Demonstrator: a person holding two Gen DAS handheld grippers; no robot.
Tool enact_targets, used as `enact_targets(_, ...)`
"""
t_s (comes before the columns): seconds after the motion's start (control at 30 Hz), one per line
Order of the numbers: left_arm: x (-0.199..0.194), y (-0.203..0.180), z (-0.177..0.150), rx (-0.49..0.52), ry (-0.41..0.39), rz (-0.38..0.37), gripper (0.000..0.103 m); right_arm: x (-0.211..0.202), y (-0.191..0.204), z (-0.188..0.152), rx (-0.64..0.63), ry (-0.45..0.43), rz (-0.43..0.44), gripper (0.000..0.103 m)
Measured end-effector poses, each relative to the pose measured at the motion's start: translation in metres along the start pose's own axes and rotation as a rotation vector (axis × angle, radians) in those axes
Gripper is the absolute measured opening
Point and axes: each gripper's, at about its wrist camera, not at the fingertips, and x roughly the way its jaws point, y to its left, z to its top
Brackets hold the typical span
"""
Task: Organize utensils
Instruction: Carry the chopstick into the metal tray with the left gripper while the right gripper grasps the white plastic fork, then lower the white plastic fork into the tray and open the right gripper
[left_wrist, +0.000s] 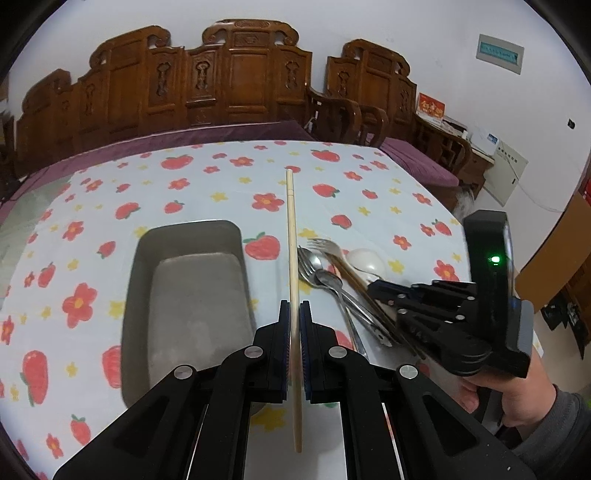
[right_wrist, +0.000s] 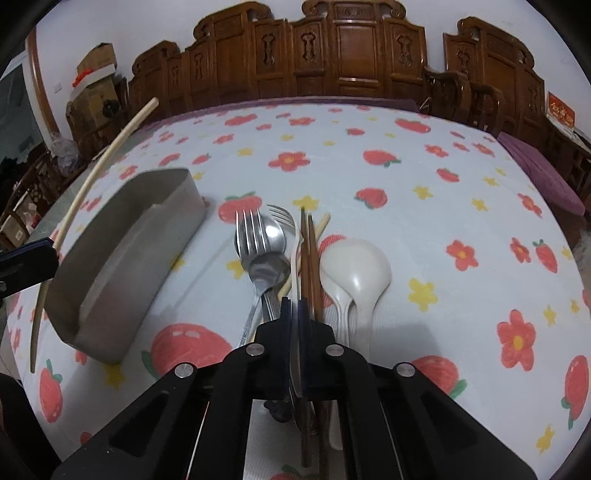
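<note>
Pale wooden chopstick (left_wrist: 292, 236), long, straight, pinched in left claw (left_wrist: 294, 314)

The surface (right_wrist: 369, 122) is covered by a pale cloth printed with red strawberries, red flowers and small yellow flowers. On it sits an empty grey metal tray (left_wrist: 192, 291), oblong with rounded corners. Just beside the tray lies a loose heap of utensils: 2 steel forks (right_wrist: 251, 232), a steel spoon (right_wrist: 267, 271), dark brown chopsticks (right_wrist: 314, 258) and 2 white plastic spoons (right_wrist: 356, 269), overlapping one another.
</note>
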Motion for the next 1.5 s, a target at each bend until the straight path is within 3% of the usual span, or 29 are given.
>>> enact_targets(0.4,-0.004,0.032,-0.001,-0.035,0.014,0.047,0.004,-0.037,0.009,0.004,-0.009,-0.104,0.037,0.004)
enact_targets(0.7,0.022,0.067,-0.005,-0.086,0.077,0.103,0.004,-0.04,0.024,0.001,-0.039,-0.106,0.077,0.004)
enact_targets(1.2,0.046,0.083,-0.007,-0.104,0.129,0.129,0.005,-0.046,0.036,0.0,-0.053,-0.111,0.113,0.004)
enact_targets(1.27,0.041,0.085,-0.006,-0.107,0.12,0.134,0.008,-0.048,0.038,0.0,-0.052,-0.116,0.118,0.004)
enact_targets(1.33,0.034,0.088,-0.004,-0.105,0.109,0.141,0.02,-0.051,0.041,0.0,-0.052,-0.118,0.121,0.004)
enact_targets(1.5,0.01,0.096,0.004,-0.104,0.056,0.15,0.026,-0.058,0.058,0.003,-0.059,-0.122,0.143,0.004)
